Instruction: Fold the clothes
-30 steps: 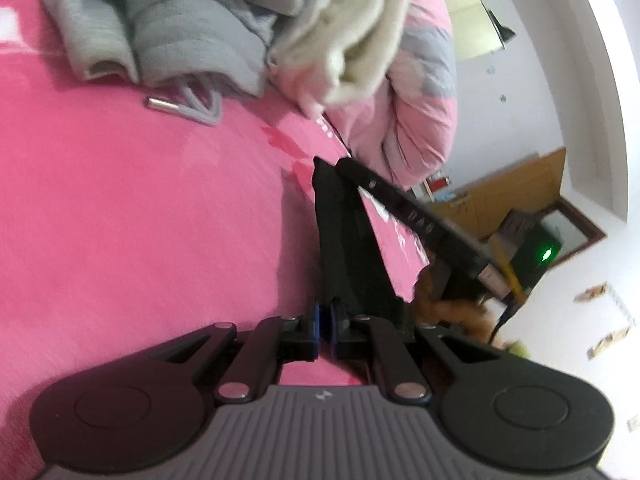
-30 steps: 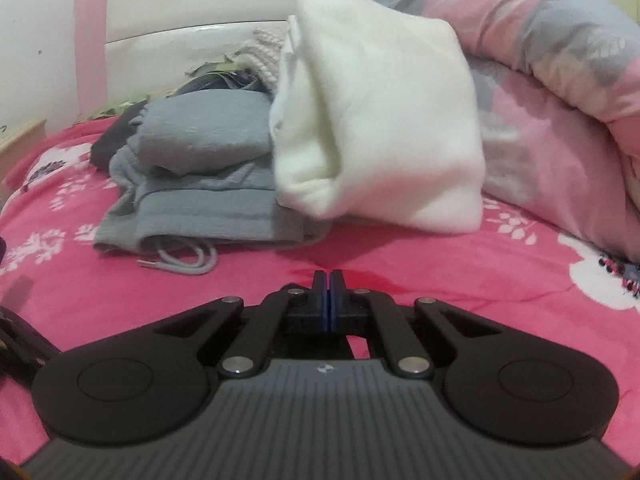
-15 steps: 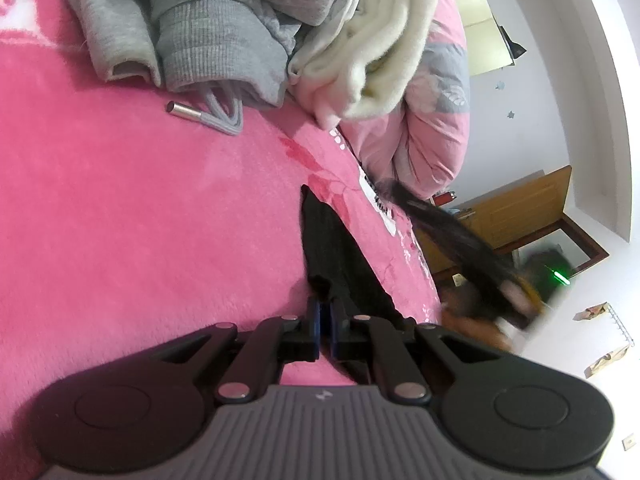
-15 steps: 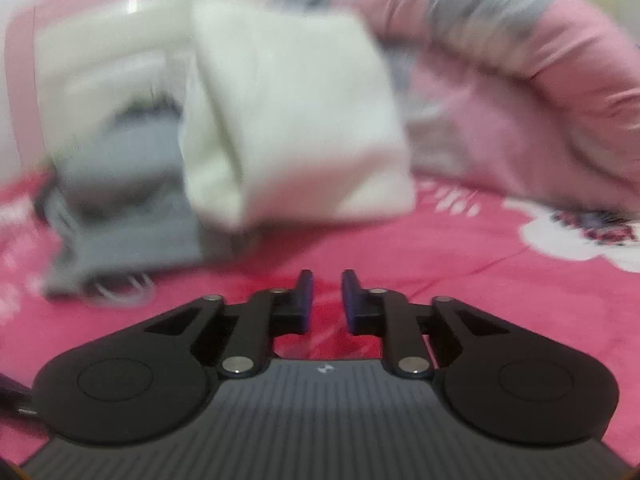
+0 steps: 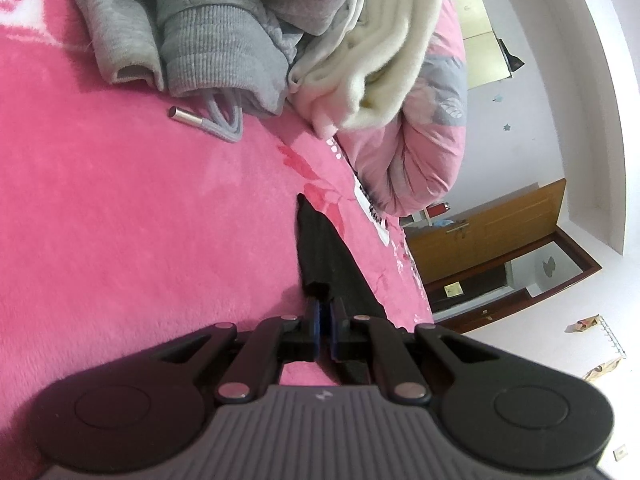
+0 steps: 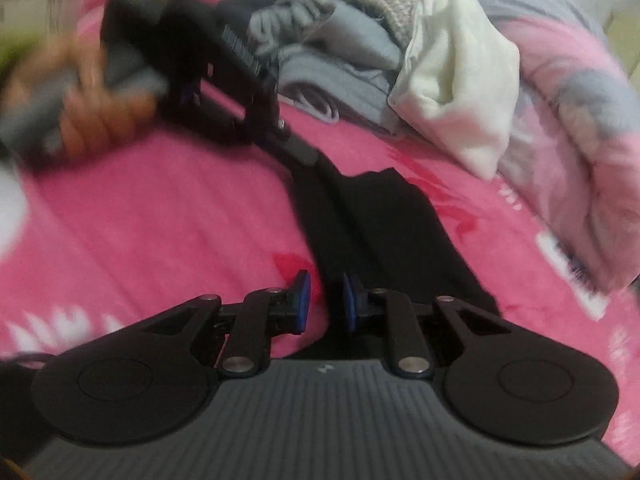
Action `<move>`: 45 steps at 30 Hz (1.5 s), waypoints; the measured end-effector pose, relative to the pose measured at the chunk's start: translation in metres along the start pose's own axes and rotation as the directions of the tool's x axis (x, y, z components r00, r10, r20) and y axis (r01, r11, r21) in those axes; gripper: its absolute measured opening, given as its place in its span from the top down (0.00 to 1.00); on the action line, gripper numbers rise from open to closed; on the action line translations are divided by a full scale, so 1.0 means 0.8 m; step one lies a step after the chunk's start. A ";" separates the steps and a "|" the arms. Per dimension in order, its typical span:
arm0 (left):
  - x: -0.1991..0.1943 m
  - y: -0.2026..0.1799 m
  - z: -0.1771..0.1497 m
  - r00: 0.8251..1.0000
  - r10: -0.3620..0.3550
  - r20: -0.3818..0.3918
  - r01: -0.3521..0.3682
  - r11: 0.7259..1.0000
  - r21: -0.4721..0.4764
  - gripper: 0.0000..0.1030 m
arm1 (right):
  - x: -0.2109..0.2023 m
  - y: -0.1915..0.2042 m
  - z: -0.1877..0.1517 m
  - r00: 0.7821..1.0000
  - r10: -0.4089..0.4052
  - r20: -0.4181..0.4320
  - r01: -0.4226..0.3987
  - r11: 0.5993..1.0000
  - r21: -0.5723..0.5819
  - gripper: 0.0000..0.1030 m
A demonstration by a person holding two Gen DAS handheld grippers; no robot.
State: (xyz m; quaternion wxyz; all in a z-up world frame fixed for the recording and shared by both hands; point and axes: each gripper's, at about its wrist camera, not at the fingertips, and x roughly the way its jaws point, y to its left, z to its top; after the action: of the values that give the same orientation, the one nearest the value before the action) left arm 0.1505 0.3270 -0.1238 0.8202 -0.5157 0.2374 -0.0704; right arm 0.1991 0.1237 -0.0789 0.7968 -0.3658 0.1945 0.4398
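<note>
The left claw point(image 5: 323, 312) is closed on the near end of a black garment point(image 5: 320, 248), a dark narrow strip lying on the pink bed point(image 5: 120, 220), with a heap of clothes point(image 5: 224, 36) at the far side. From the right wrist, the right claw point(image 6: 323, 304) stands open over the near end of the garment point(image 6: 384, 224). The step looks like gathering its ends; next, the right claw likely needs to close on that end.
</note>
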 end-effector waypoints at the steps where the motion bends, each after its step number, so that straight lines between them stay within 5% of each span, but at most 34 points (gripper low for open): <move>1: 0.000 0.000 0.000 1.000 -0.003 0.002 0.003 1.000 -0.001 0.95 | 0.004 0.005 0.000 1.000 -0.019 -0.004 0.019 1.000 -0.017 0.88; 4: -0.001 0.003 0.001 1.000 -0.018 0.010 0.019 1.000 -0.020 0.95 | 0.000 0.004 0.000 1.000 -0.002 0.013 0.002 1.000 -0.007 0.99; 15: -0.009 -0.008 -0.003 0.997 0.060 0.045 -0.062 0.998 0.027 0.95 | -0.002 -0.016 -0.016 0.987 0.146 0.062 -0.153 0.978 0.139 0.99; 22: -0.044 -0.019 -0.002 0.981 0.073 0.179 -0.087 0.994 0.069 0.96 | -0.001 -0.019 -0.026 0.981 0.165 0.104 -0.181 0.969 0.167 0.97; 28: -0.014 -0.065 -0.020 0.996 -0.075 0.058 0.060 0.971 0.231 0.68 | -0.002 -0.017 -0.028 0.980 0.155 0.125 -0.175 0.969 0.171 0.96; 31: 0.027 -0.069 -0.040 0.998 0.010 -0.056 0.003 0.973 0.231 0.68 | -0.005 -0.009 -0.026 0.984 0.125 0.129 -0.144 0.978 0.150 0.95; 33: 0.043 -0.060 -0.047 0.989 0.114 -0.091 -0.090 0.969 0.229 0.86 | -0.011 -0.005 -0.023 0.983 0.118 0.140 -0.137 0.981 0.137 0.94; 38: 0.036 -0.047 -0.041 0.991 0.096 -0.096 -0.082 0.986 0.145 0.93 | -0.048 -0.021 -0.019 0.962 0.177 0.208 -0.209 0.967 0.143 0.69; 45: 0.039 -0.052 -0.044 0.989 0.119 -0.085 -0.102 0.979 0.176 0.93 | -0.017 -0.157 -0.019 0.997 -0.026 0.073 -0.002 0.932 0.363 0.67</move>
State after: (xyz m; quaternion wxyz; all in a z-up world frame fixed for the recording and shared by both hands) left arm 0.1668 0.2682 -0.1098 0.8518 -0.4255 0.2976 -0.0693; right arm 0.2978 0.0616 -0.0286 0.8602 -0.1967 0.2394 0.4051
